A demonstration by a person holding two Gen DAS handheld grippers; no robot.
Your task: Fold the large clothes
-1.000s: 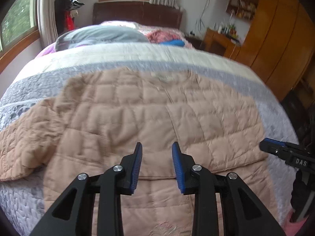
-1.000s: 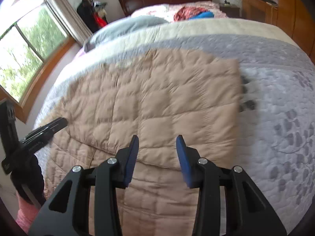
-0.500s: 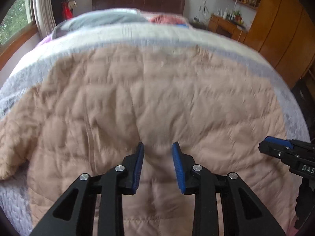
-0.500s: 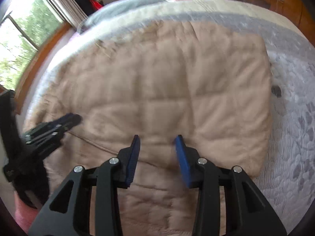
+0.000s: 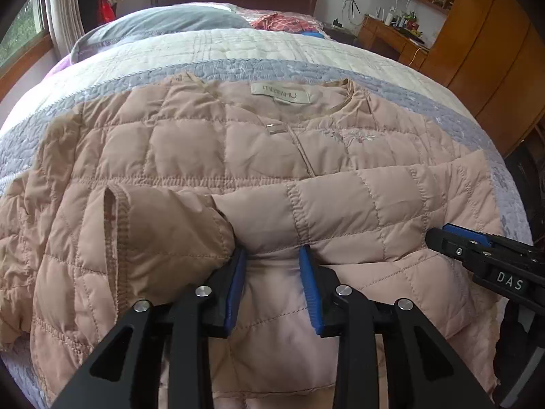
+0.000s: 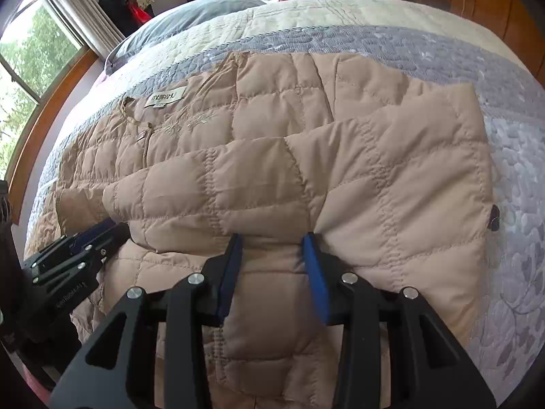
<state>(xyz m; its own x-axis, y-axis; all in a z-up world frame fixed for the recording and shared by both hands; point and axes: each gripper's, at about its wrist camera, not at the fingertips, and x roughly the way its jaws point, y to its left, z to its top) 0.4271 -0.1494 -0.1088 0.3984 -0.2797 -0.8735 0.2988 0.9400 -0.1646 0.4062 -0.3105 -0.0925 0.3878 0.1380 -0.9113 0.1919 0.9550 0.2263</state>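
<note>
We see a bed (image 5: pixel 238 51) under a grey and cream quilt, and across its near half lies the pink quilted jacket (image 5: pixel 190 150), collar far, lower part folded up. We hold its near fold in both tools: the left gripper (image 5: pixel 272 266) and right gripper (image 6: pixel 272 252) each pinch bunched fabric.

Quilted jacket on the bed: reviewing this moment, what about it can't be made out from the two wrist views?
- Jacket hem: left wrist view, cut off by the bottom edge and hidden behind the left gripper.
- Fabric under the folded sleeve: right wrist view, covered by the sleeve.
- Collar label text: both views, too small to read.
- Right gripper: whether its pads press the fabric is unclear.
</note>
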